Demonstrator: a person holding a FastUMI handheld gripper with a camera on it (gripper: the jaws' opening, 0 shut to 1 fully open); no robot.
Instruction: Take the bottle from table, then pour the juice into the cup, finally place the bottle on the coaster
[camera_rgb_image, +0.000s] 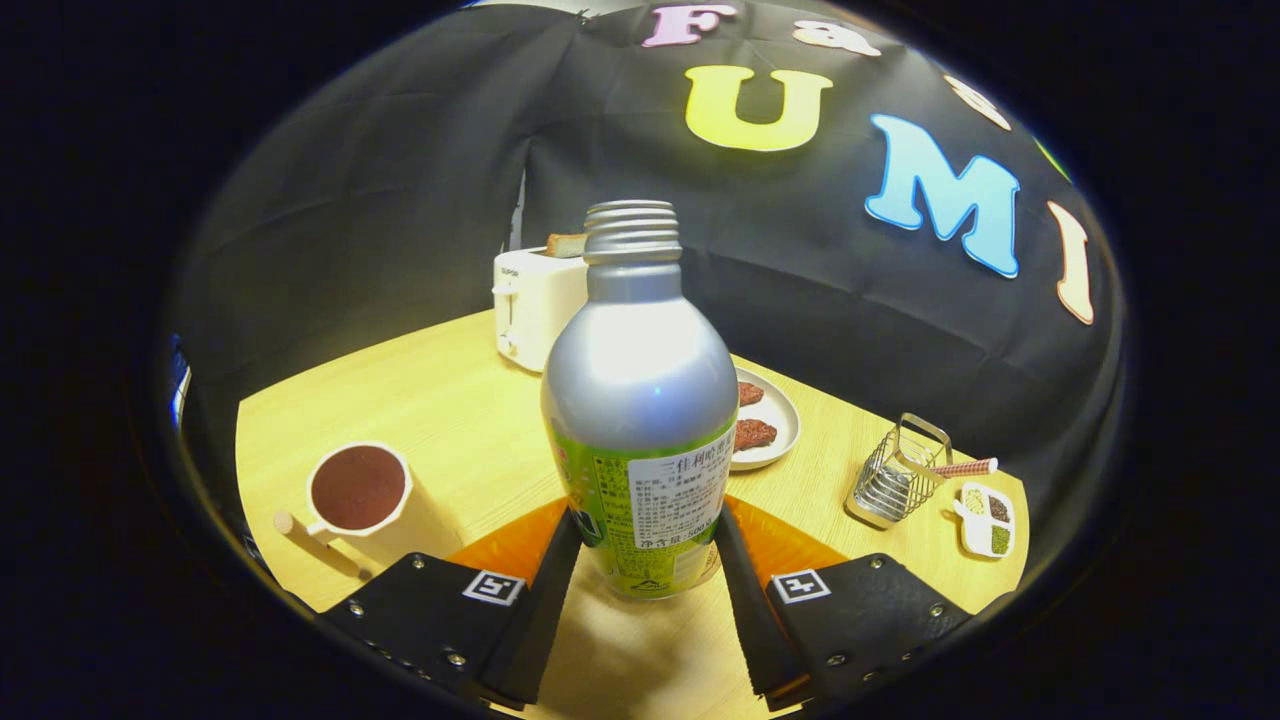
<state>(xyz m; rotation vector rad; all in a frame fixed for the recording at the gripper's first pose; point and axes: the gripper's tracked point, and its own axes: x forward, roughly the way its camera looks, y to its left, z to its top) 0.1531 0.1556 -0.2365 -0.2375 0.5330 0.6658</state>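
A silver bottle with a green label and an uncapped threaded neck stands upright between my fingers. My gripper is shut on its lower body, one finger pressing each side. An orange coaster lies on the table under and behind the bottle's base, showing on both sides past the fingers. I cannot tell whether the base touches it. To the left, beyond the left finger, a white cup with a handle holds dark brown liquid.
On the wooden table, a white toaster with toast stands behind the bottle. A plate of brown food sits to the right. Farther right are a wire basket and a small divided dish.
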